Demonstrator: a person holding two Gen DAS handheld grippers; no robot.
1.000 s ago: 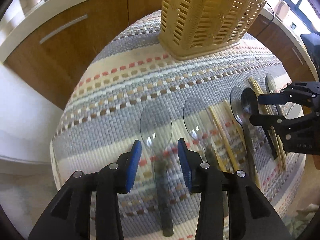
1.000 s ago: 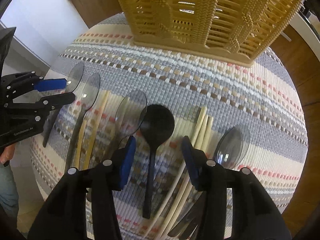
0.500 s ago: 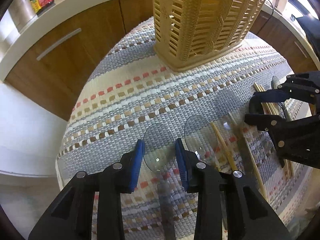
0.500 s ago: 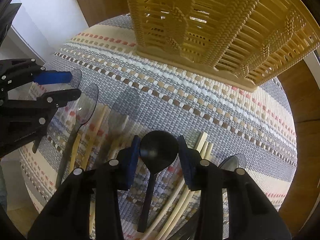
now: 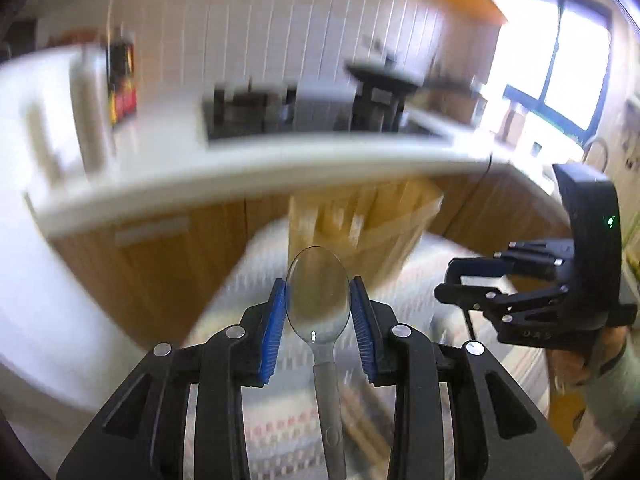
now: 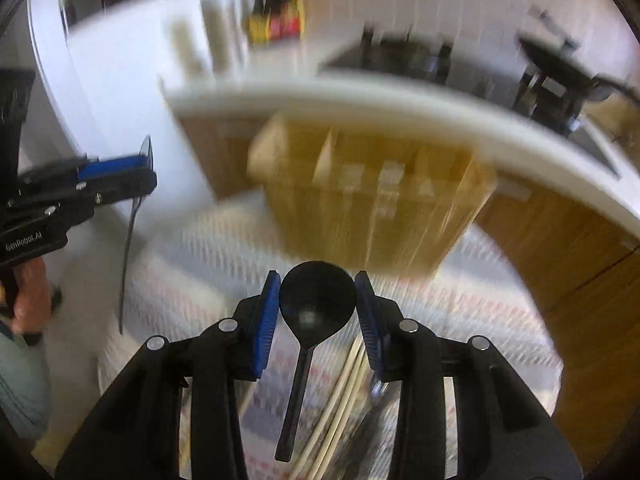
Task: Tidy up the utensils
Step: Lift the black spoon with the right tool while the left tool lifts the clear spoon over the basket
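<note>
While both frames smear with blur, I can read the two grips well enough. My left tongs (image 5: 318, 300) are clamped on a clear spoon (image 5: 319, 292): its see-through oval bowl sits upright between the blue pads (image 5: 275, 332), touching both, and its smoky grey handle runs down toward the camera. My right tongs (image 6: 316, 300) are closed on a black spoon (image 6: 318, 300), a matte round bowl pinched at its sides by the pads, with a thin black handle hanging below.

Both spoons are held up in the air in front of the yellow slatted basket (image 6: 372, 196), which stands on the striped woven mat (image 6: 208, 264) covering the counter. From the right wrist camera, the left tongs show to the left of the basket with the clear spoon seen edge-on, handle dangling. Pale chopsticks (image 6: 344, 404) lie on the mat below the basket, just right of the black spoon's handle. From the left wrist view, the right tongs (image 5: 450, 280) appear to the right of the basket, gripped by a hand (image 5: 580, 360) in a pale sleeve.
</note>
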